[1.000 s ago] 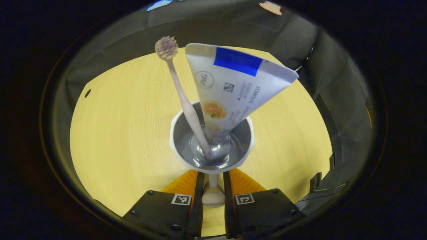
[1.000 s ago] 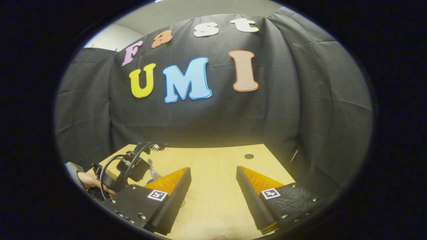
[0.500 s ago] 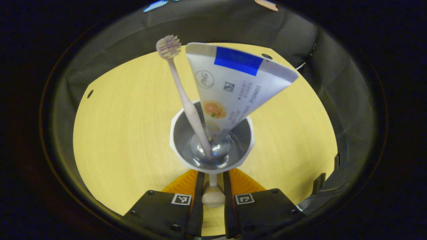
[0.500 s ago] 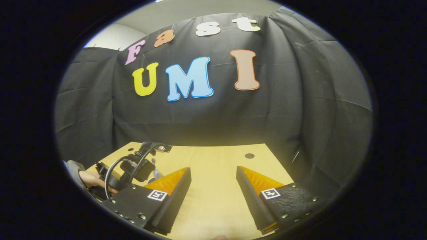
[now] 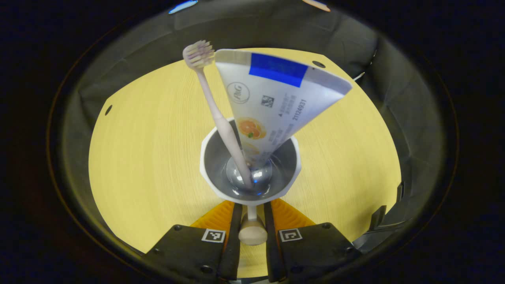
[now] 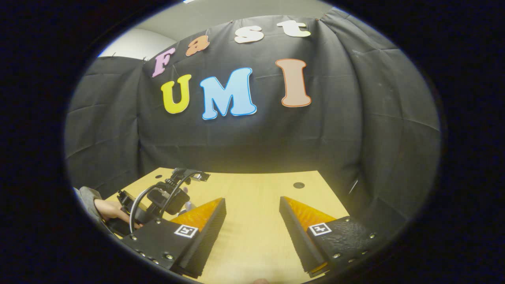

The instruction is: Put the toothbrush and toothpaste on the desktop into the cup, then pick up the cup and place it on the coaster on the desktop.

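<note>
1. The left gripper [image 5: 252, 215] is narrowed onto the handle [image 5: 252, 230] of the cup [image 5: 250, 165]; both fingers press the handle's sides, and its rounded knob sits between them near the bottom of the left gripper view.
2. The cup is seen from above, just ahead of the fingertips; its rim is white and faceted, its inside shiny and grey; whether it rests on the table [image 5: 150, 150] or is lifted off it I cannot tell.
3. The toothbrush [image 5: 221, 122] stands in the cup, its lower end at the cup's bottom, its bristled head up and leaning left.
4. The toothpaste [image 5: 272, 102] stands in the cup beside the toothbrush, narrow end down, its wide flat end up with a blue band across it.
5. The right gripper [image 6: 252, 211] is wide open with nothing between its fingers; it is over the table [image 6: 252, 236], facing the wall.
6. In the right gripper view, the left gripper [image 6: 163, 197] appears at lower left, held by a hand [image 6: 108, 209] with a grey sleeve [image 6: 85, 197].
7. The table is pale wood with small dark holes near its far edge.
</note>
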`<action>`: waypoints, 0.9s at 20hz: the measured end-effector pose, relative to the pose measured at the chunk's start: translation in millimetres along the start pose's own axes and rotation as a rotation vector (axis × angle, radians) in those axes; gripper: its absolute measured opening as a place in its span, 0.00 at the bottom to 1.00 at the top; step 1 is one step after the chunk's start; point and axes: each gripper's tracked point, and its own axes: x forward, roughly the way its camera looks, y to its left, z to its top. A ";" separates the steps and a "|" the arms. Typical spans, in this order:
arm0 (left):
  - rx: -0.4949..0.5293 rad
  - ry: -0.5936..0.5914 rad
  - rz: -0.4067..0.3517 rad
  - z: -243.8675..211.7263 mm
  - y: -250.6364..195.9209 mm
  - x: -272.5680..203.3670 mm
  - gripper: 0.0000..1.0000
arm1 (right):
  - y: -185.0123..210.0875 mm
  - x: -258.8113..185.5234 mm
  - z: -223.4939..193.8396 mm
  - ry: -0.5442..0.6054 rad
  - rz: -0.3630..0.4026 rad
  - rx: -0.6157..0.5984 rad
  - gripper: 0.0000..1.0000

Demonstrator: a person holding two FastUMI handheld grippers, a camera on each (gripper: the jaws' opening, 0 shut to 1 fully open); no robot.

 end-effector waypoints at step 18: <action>-0.048 -0.335 -0.031 28.1 2.1 -74.4 0.74 | 18.6 14.5 8.6 0.020 -0.015 -0.025 0.87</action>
